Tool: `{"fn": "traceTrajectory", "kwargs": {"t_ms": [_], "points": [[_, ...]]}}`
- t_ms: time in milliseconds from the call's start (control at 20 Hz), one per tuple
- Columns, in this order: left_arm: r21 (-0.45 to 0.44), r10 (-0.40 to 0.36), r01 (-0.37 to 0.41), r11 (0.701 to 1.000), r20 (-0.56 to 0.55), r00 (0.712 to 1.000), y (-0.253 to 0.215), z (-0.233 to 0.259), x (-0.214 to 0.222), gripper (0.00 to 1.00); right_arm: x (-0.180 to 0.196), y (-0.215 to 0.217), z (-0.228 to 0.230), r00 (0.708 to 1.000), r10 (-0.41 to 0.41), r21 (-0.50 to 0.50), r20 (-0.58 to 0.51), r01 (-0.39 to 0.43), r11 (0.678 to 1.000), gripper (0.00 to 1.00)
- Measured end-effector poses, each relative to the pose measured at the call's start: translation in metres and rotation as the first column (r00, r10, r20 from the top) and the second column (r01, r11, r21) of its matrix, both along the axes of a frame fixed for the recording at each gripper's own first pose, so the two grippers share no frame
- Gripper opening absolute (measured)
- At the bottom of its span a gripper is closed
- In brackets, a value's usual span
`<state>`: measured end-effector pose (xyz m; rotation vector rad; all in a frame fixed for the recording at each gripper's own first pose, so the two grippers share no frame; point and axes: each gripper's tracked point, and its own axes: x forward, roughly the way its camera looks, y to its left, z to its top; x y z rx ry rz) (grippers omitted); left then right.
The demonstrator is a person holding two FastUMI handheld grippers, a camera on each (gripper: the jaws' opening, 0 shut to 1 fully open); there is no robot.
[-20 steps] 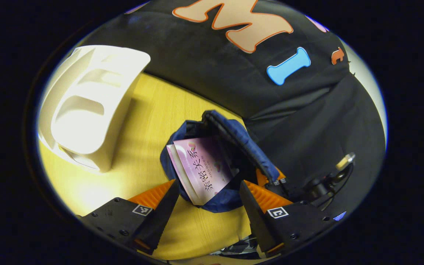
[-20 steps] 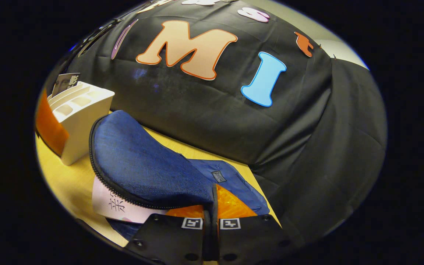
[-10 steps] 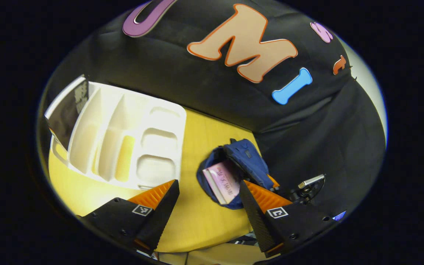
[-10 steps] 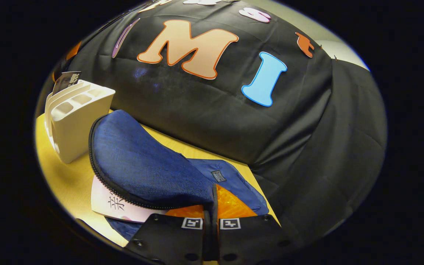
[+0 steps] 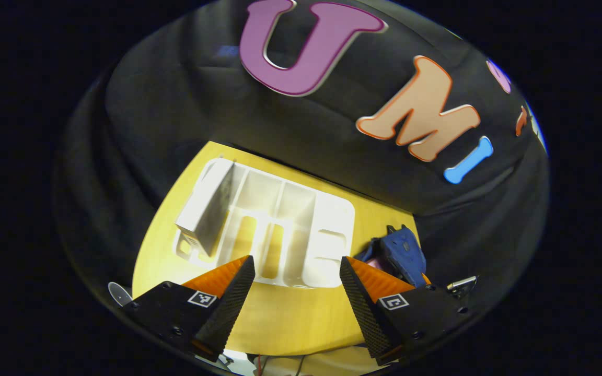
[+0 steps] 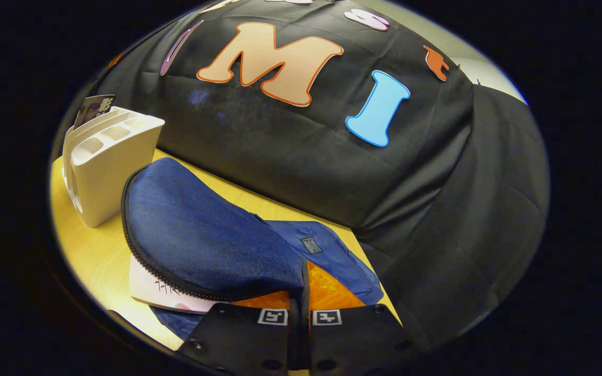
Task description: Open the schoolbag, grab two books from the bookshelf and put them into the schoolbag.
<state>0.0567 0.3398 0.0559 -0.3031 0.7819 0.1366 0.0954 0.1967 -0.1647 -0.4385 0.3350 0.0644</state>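
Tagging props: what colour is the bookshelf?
White, or off-white; the bookshelf shows best in the left gripper view, standing on the yellow table.

Denim-like schoolbag [image 6: 196, 230], glossy bookshelf [image 6: 107, 167]

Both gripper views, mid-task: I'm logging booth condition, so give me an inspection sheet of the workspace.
Surface: yellow table, bare in front.
Job's things: white bookshelf with one book in its end slot; blue schoolbag open, pink book under its flap.
Clutter: nothing seen.
Grippers: left gripper open, above the table before the bookshelf; right gripper shut on the schoolbag's flap.
Cables: nothing clear.
Surroundings: black cloth wall.
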Motion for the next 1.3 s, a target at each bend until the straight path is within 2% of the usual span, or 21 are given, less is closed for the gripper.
{"fn": "traceTrajectory", "kwargs": {"t_ms": [200,400,500,550,600,650,850,1050,1100,1150,1200,1300], "points": [[0.018,0.073,-0.072,0.997,-0.050,0.996,0.055,-0.004,0.003,0.96,0.000,0.000,0.001,1.000,-0.022,-0.008,-0.004,0.022,1.000,0.02],[0.111,0.045,-0.020,0.994,-0.223,0.974,0.091,-0.027,-0.004,0.96,0.000,-0.002,-0.001,0.999,-0.040,-0.020,-0.012,0.040,0.999,0.04],[0.153,0.024,0.013,0.988,-0.234,0.972,0.099,-0.037,0.013,0.95,-0.001,-0.002,-0.002,0.999,-0.048,-0.034,-0.016,0.047,0.998,0.04],[0.149,0.017,0.020,0.989,-0.244,0.970,0.103,-0.042,0.017,0.94,-0.001,-0.002,-0.003,0.998,-0.052,-0.039,-0.018,0.051,0.998,0.05],[0.135,0.012,0.023,0.991,-0.255,0.967,0.103,-0.048,0.022,0.99,-0.002,-0.002,-0.004,0.998,-0.055,-0.044,-0.020,0.054,0.998,0.04],[0.131,0.006,0.030,0.991,-0.272,0.962,0.105,-0.054,0.025,0.94,-0.002,-0.001,-0.006,0.998,-0.058,-0.050,-0.022,0.056,0.997,0.03],[0.108,-0.013,0.051,0.993,-0.332,0.943,0.111,-0.079,0.040,0.93,-0.005,0.000,-0.009,0.997,-0.070,-0.063,-0.028,0.068,0.996,0.05],[0.123,-0.043,0.100,0.987,-0.400,0.915,0.117,-0.096,0.048,0.84,-0.008,0.001,-0.010,0.996,-0.078,-0.075,-0.034,0.076,0.994,0.05],[0.134,-0.044,0.109,0.985,-0.415,0.909,0.119,-0.100,0.051,0.78,-0.008,0.001,-0.011,0.996,-0.078,-0.080,-0.034,0.075,0.994,0.05],[0.142,-0.046,0.118,0.983,-0.431,0.901,0.120,-0.103,0.053,0.79,-0.008,0.001,-0.011,0.996,-0.077,-0.085,-0.035,0.074,0.994,0.05],[0.149,-0.049,0.127,0.981,-0.445,0.894,0.122,-0.107,0.056,0.70,-0.008,0.002,-0.009,0.996,-0.076,-0.090,-0.036,0.073,0.993,0.05],[0.174,-0.046,0.146,0.974,-0.479,0.877,0.126,-0.111,0.058,0.61,-0.010,0.003,-0.009,0.996,-0.076,-0.095,-0.037,0.072,0.993,0.04]]}}
